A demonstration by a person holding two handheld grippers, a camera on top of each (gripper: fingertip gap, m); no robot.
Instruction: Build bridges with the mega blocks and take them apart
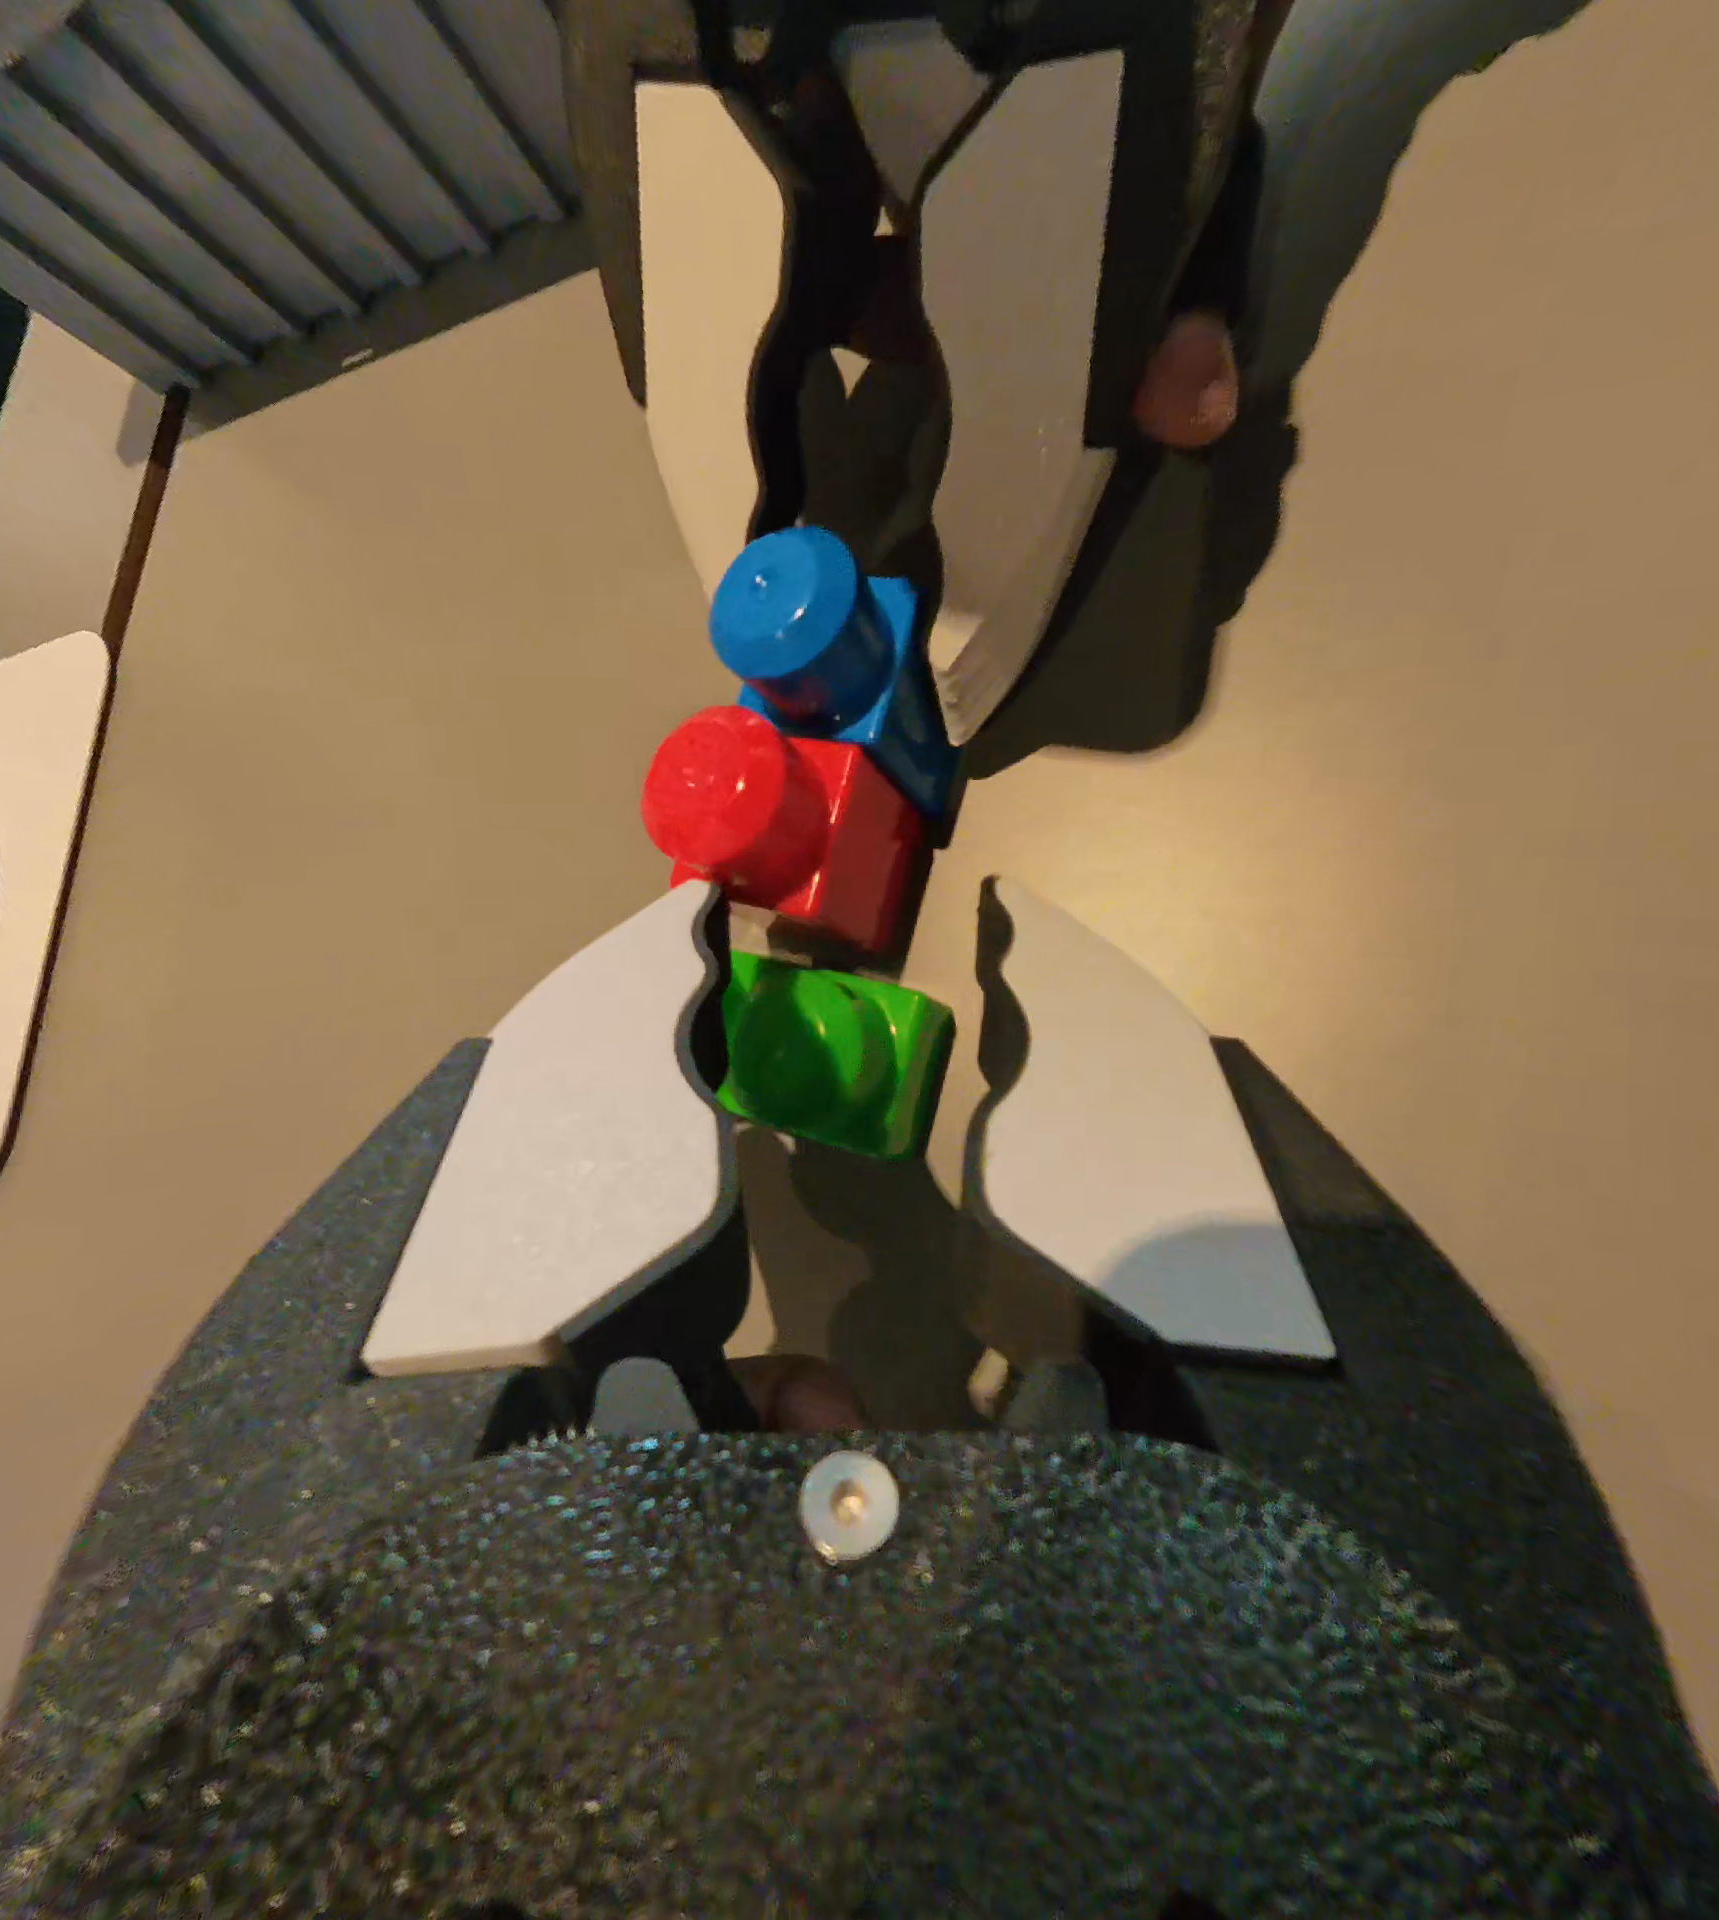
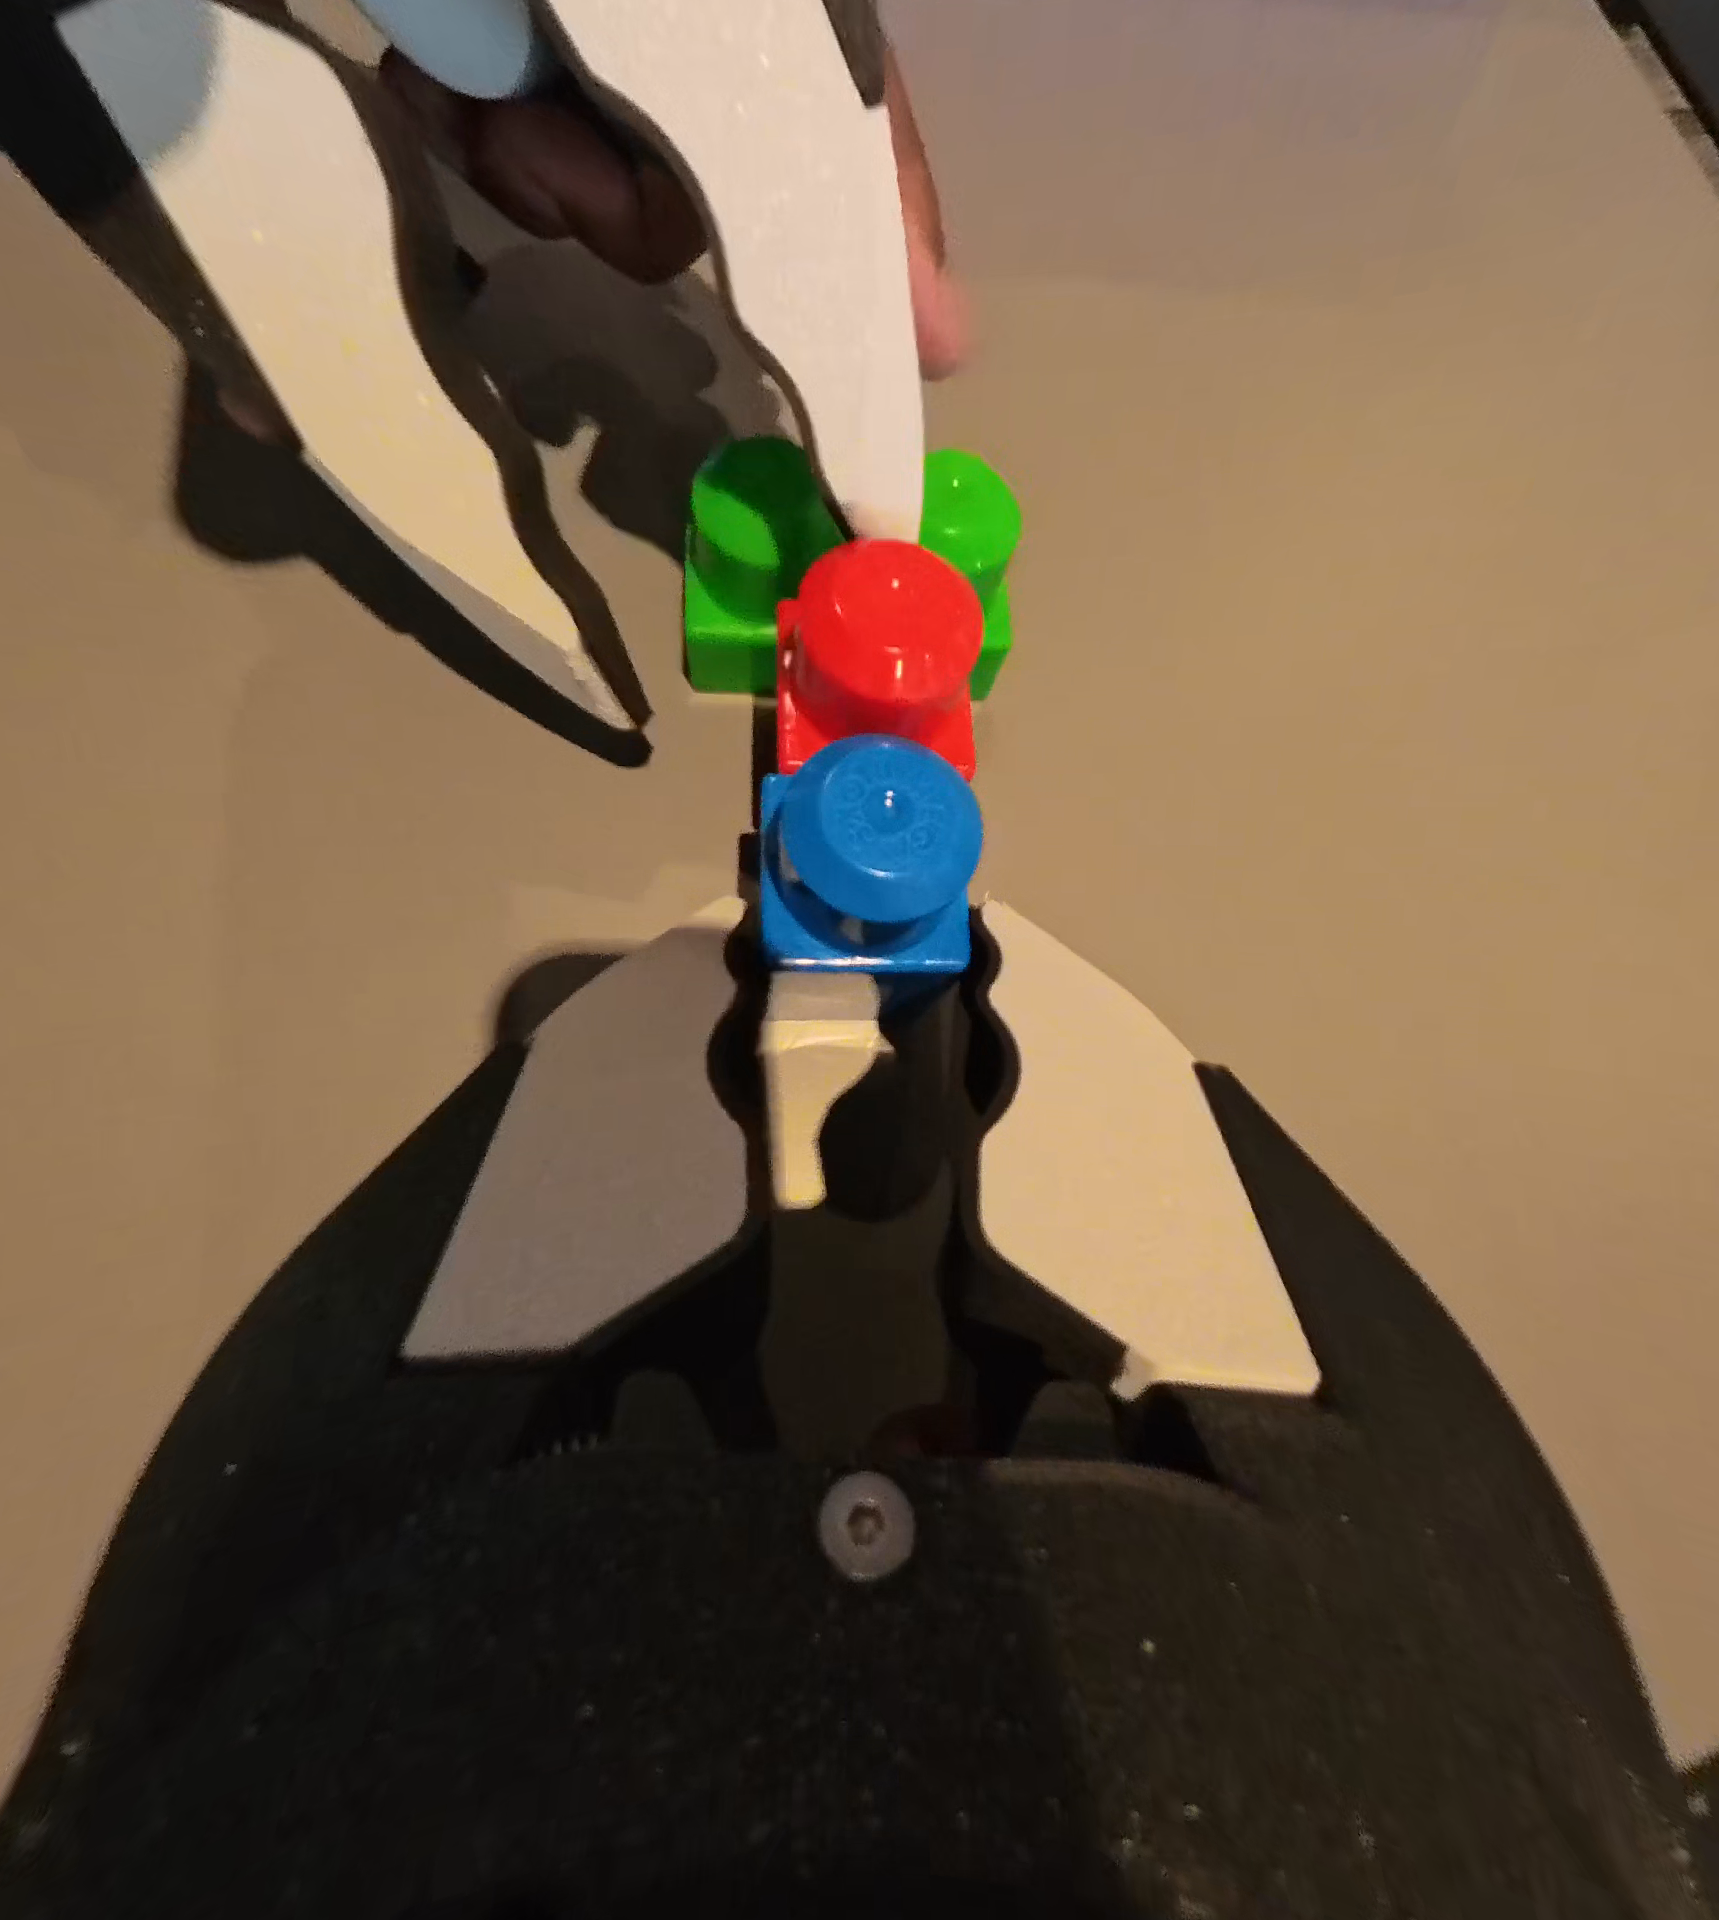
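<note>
The blue block (image 2: pixel 865 862) is pinched by the right gripper (image 2: pixel 860 935); the left gripper (image 1: pixel 839 997) is spread around the green block (image 1: pixel 834 1060), one finger (image 1: pixel 616 1091) touching it. The red block (image 1: pixel 793 831) is seen between blue and green, all in a row above the beige table (image 1: pixel 1457 831)

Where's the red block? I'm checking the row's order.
Centre of both wrist views: the red block sits between the green block and the blue block.
</note>
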